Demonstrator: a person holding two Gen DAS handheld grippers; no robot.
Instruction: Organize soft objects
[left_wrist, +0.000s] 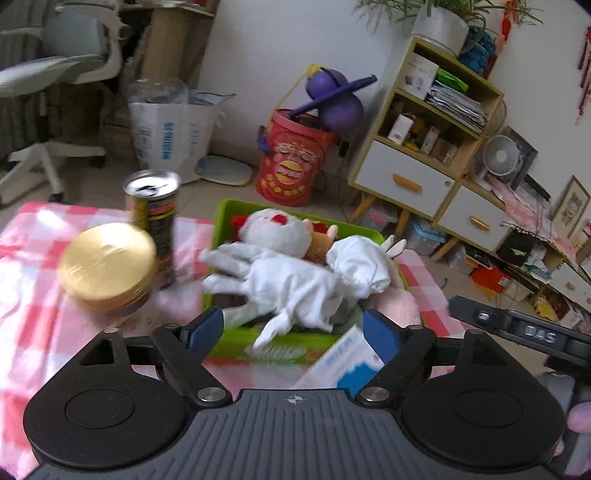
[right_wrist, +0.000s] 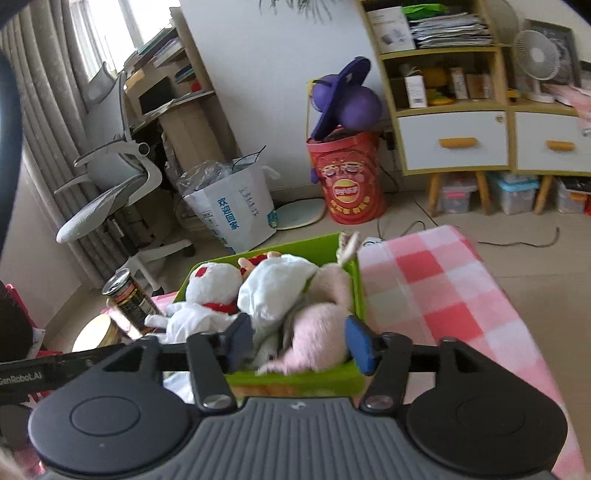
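Note:
A green bin stands on the pink checked tablecloth, heaped with soft toys. A white plush with red patches lies at the back. A white stuffed cloth toy sprawls over the front. A pink plush lies at the bin's right side. My left gripper hangs open just above the bin's near rim, the white toy's leg between its wide-spread fingers, untouched. My right gripper is open around the pink plush, its left pad clear of it.
A tall can and a gold round tin stand left of the bin, a blue and white box in front. On the floor beyond are a red barrel, paper bag, office chair and shelf cabinet.

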